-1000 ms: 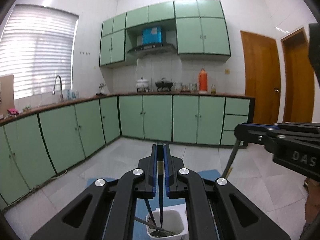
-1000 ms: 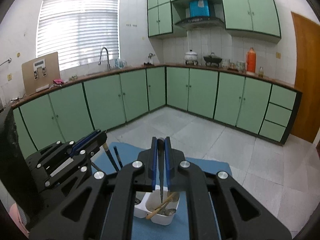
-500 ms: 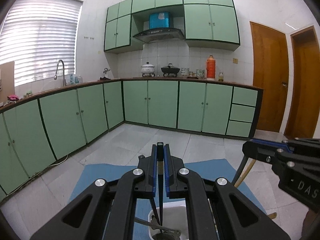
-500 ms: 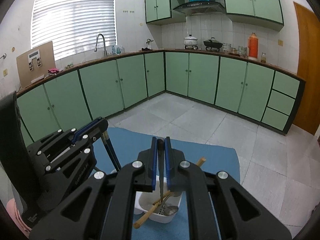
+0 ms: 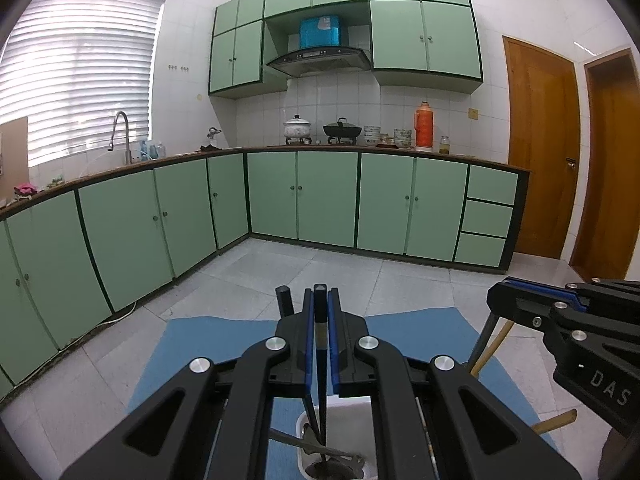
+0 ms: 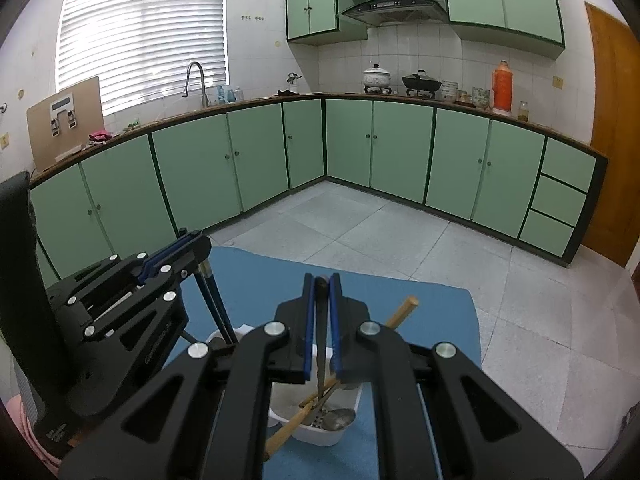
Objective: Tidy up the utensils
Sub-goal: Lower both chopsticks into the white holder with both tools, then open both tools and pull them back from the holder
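Two claws hang over our white plastic utensil tub [image 6: 320,430] on the blue mat [image 6: 432,308]. Our left claw [image 5: 321,300] is clamped on a dark slim-handled utensil [image 5: 320,364] whose tip reaches into the tub; more of the mat shows around it than half a second ago. Our right claw [image 6: 321,286] grips a grey metal-handled utensil [image 6: 321,364], also dipping into the tub beside a wooden-handled spoon [image 6: 396,314], with the tub sitting higher in view than earlier.
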A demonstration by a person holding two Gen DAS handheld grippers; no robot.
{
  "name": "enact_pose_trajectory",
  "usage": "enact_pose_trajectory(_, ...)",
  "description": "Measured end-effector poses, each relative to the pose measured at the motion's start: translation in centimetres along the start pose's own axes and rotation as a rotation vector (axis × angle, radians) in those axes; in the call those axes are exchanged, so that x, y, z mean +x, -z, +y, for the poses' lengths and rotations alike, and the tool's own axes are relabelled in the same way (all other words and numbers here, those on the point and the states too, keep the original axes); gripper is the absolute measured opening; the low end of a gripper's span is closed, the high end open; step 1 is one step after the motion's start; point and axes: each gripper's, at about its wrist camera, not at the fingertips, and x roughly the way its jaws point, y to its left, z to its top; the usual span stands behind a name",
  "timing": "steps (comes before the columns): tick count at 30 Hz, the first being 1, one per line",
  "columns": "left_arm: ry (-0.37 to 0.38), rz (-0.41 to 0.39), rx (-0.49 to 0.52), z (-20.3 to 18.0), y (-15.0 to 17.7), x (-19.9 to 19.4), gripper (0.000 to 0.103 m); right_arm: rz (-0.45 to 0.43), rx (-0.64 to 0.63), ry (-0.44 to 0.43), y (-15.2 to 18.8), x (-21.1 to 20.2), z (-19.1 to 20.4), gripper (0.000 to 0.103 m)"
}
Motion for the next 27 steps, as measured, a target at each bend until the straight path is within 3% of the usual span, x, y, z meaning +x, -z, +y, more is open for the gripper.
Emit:
enact_pose_trajectory(13,0.011,-0.015,0.008,0.0,-0.3,-1.2,0.009,-0.005,0.002,0.031,-0.1,-0.6,0.2,0.009)
enact_pose_trajectory(27,0.048,-0.07,0.005,-0.4,-0.4,-5.1,0.038,-0.067,-0.014,0.055,0.7,-4.0,0.4,0.028)
